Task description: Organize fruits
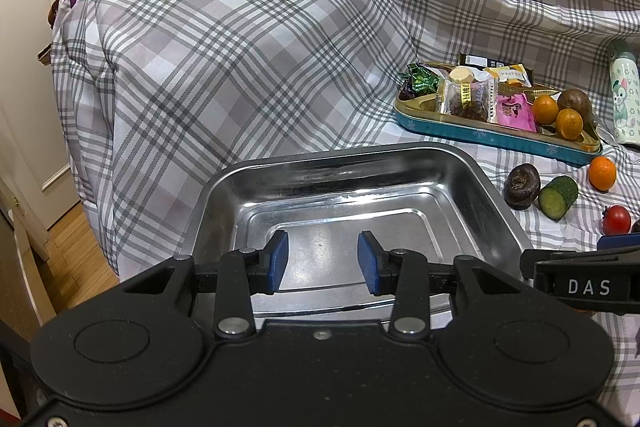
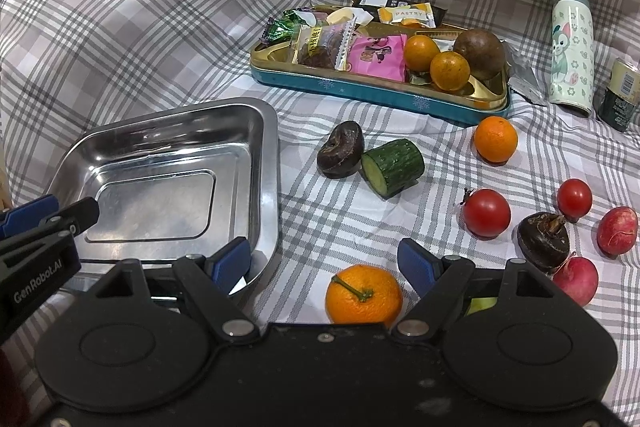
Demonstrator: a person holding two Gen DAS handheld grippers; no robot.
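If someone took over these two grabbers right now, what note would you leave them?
Left gripper: open, nothing held, over the steel tray.
Right gripper: open, nothing held, above the nearest orange.
Done: nothing; the steel tray holds no fruit.
Left: fruit lies loose on the cloth, including tomatoes, a second orange and a cucumber piece. More oranges sit in the snack tin.

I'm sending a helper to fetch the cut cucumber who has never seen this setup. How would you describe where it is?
Find the shiny steel tray on the checked cloth. Just to its right, in front of the teal snack tin, lie two things side by side: a dark, wrinkled round fruit and the cucumber piece. It is the only green item there, a short stub with a pale cut face.
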